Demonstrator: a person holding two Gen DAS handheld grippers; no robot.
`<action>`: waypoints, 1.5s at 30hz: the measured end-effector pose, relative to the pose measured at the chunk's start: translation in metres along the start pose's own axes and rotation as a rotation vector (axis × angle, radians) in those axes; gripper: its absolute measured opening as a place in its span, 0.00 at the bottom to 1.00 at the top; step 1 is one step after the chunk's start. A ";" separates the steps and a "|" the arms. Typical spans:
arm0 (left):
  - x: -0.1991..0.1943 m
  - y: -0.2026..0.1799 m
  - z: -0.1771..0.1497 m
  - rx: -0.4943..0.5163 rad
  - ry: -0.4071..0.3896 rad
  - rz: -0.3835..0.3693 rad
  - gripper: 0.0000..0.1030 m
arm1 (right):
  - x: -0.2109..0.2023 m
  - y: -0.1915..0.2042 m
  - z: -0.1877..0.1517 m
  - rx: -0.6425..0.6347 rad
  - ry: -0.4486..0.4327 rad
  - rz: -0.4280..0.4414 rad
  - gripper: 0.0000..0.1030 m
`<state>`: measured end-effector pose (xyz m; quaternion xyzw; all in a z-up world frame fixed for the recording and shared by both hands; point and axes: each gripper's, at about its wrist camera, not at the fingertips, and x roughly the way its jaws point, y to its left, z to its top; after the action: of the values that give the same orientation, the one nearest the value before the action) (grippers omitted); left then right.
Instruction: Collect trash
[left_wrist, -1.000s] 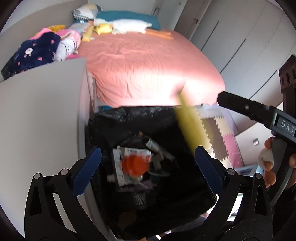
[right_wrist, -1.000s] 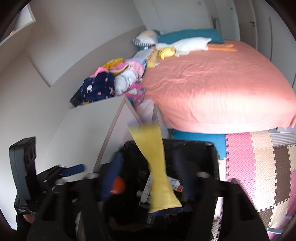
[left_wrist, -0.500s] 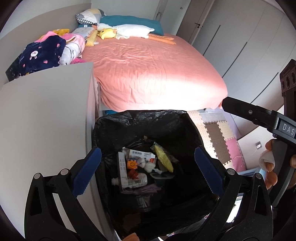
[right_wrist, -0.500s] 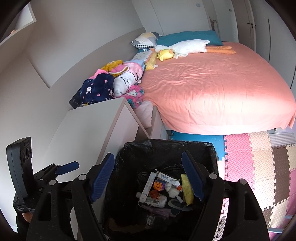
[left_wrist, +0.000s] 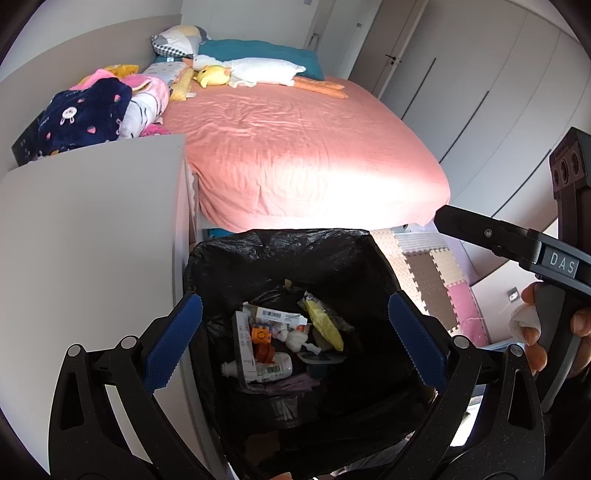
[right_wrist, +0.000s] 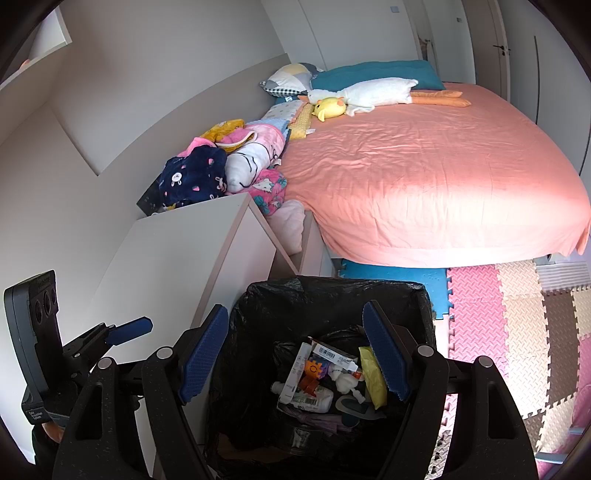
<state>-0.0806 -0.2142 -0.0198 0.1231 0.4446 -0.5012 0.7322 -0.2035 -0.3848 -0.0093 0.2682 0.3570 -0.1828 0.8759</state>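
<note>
Both hovering over the black-lined bin (left_wrist: 280, 254): left gripper (left_wrist: 295, 343) and right gripper (right_wrist: 293, 354), jaws apart, holding nothing. Yellow wrapper (left_wrist: 325, 325) down among the trash inside (cartons, a bottle). Apparently little left; no stray litter visible.

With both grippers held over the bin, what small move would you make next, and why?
Probably lift both away from the bin and turn to look for more trash. The left gripper and right gripper both hang above it with jaws open and empty, and the yellow wrapper already lies inside among the other rubbish. No loose trash shows on the bed or mats.
</note>
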 end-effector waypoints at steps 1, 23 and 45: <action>0.000 0.001 0.000 -0.003 0.000 0.003 0.95 | 0.000 0.000 0.000 0.000 0.000 -0.001 0.74; 0.000 0.005 0.000 -0.005 0.002 0.022 0.95 | 0.004 0.004 -0.006 0.001 0.004 -0.001 0.74; 0.005 0.003 0.004 -0.003 0.037 0.024 0.95 | 0.010 0.005 -0.012 0.000 0.012 0.002 0.74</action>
<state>-0.0760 -0.2181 -0.0220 0.1365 0.4574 -0.4893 0.7299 -0.2008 -0.3749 -0.0219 0.2699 0.3621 -0.1802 0.8738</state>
